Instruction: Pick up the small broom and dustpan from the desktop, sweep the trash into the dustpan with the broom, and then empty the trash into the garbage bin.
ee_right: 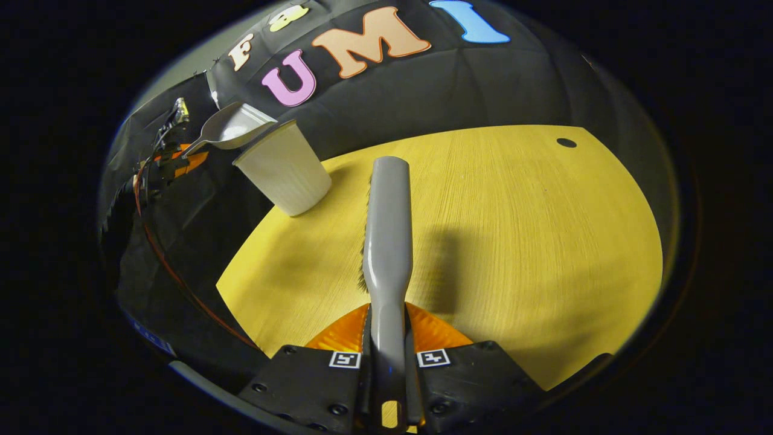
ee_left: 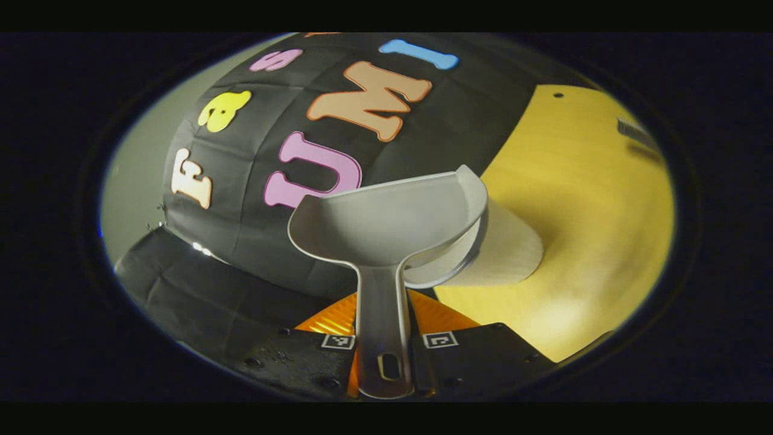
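Left gripper (ee_left: 384,350): both fingers clamped on the handle of the grey dustpan (ee_left: 392,226), which runs straight up from bottom centre of the left gripper view. The pan's scoop sits at frame centre, lifted off the desktop (ee_left: 592,199). Its mouth overlaps the rim of the white paper cup (ee_left: 501,254) serving as the garbage bin, just right of and below the scoop. From the right gripper view the same pair appears at upper left: dustpan (ee_right: 232,128) tilted over the cup (ee_right: 284,169), lip at or just above the rim; contact cannot be told.

Right gripper (ee_right: 386,362): closed on the handle of the small broom (ee_right: 388,229). Broom's long axis points straight ahead, up the frame, bristles edging its left side, held above the yellow wood.

Key relation: the cup opening lies directly under the pan's front lip, so the pour axis follows the handle line forward and down. Judgement: emptying stage; no trash is distinguishable in the pan or on the desktop. The left gripper is the one at the bin; the right one is well apart from it.
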